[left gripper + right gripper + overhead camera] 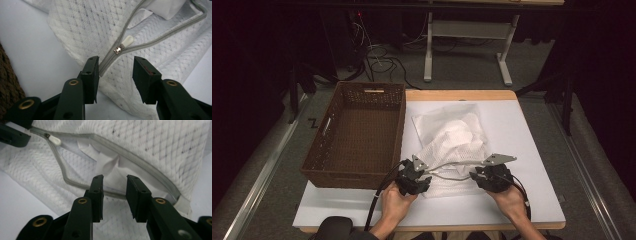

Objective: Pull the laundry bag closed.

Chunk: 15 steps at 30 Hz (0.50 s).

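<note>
white mesh bag [454,145] lies on the counter [522,130], just right of a brown wicker basket [357,135] and directly ahead of both hands. judged progress: the zip [150,37] stands partly undone, its two tracks parted in a long loop, with white cloth [105,163] visible inside; whether it is being opened or closed cannot be told. nothing lies in the basket.

left hand-held gripper [414,177]: jaws about half open, gripping nothing; in the left gripper view the closed end of the zip lies between them unpressed, and the slider with its pale pull tab [128,40] sits just beyond.

right hand-held gripper [492,176]: jaws roughly half open, empty, poised over the near zip track. bag is crumpled, fine diamond weave, grey zip tape.
</note>
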Each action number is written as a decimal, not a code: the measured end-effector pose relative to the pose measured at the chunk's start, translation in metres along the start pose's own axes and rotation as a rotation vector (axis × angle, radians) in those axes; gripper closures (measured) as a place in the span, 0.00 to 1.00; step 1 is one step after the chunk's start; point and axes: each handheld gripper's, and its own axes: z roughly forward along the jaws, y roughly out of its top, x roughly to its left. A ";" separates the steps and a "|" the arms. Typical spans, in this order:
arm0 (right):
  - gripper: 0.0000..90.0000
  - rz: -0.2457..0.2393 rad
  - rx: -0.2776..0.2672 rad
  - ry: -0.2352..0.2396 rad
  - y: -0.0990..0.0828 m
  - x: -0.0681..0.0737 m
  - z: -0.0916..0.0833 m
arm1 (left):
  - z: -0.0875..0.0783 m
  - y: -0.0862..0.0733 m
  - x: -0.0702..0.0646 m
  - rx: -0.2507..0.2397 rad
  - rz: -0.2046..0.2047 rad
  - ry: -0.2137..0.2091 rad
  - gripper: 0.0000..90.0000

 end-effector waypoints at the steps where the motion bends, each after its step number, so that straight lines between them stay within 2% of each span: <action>1: 0.78 0.001 0.002 0.003 0.002 0.001 0.000 | 0.000 0.000 0.000 0.000 -0.003 0.000 0.62; 8: 0.79 0.004 -0.007 0.038 0.015 0.008 0.011 | 0.004 -0.003 -0.002 0.016 0.006 0.001 0.61; 15: 0.82 0.006 0.011 0.074 0.021 0.018 0.023 | 0.004 -0.007 0.000 0.014 -0.022 0.005 0.63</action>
